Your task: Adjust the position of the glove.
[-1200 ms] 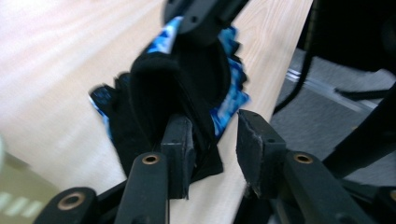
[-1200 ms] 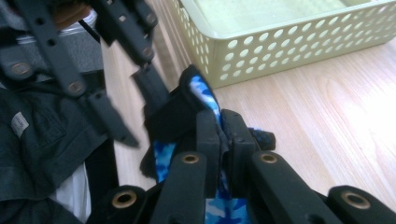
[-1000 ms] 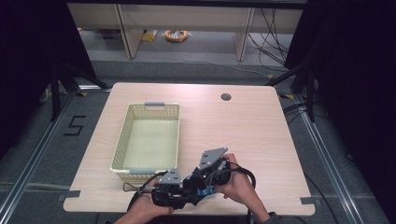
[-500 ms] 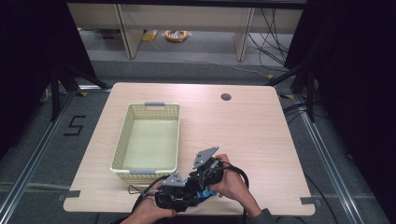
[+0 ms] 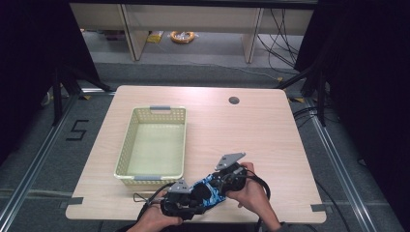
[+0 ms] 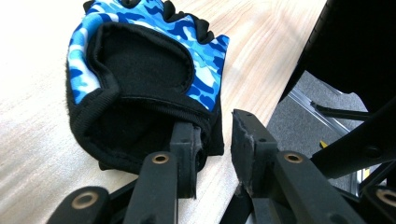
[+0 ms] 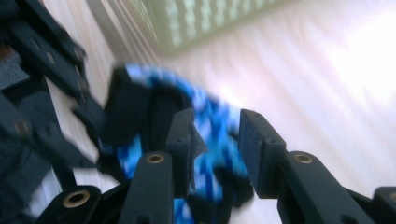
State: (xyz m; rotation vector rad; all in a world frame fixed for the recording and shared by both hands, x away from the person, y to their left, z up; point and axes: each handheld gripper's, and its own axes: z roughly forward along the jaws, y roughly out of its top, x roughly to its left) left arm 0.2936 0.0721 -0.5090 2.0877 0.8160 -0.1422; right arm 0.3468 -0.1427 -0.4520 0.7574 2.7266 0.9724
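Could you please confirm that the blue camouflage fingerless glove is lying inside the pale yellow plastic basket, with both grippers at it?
Not quite: the blue camouflage fingerless glove lies on the light wooden table, just outside the pale yellow plastic basket, near its front right corner. The high view shows this. The left gripper and right gripper are indeed both at it.

One glove (image 5: 209, 189), patterned in blue camouflage with black trim, is counted just in front of the basket's near right corner. One basket (image 5: 126, 150), pale yellow with a grey handle at each end, is counted on the surface (image 5: 251, 130). Two tools are counted near the basket's front edge: the left tool (image 5: 186, 203) and the right tool (image 5: 227, 181). One dark round hole (image 5: 234, 100) is counted in the surface beyond the basket, to its right.
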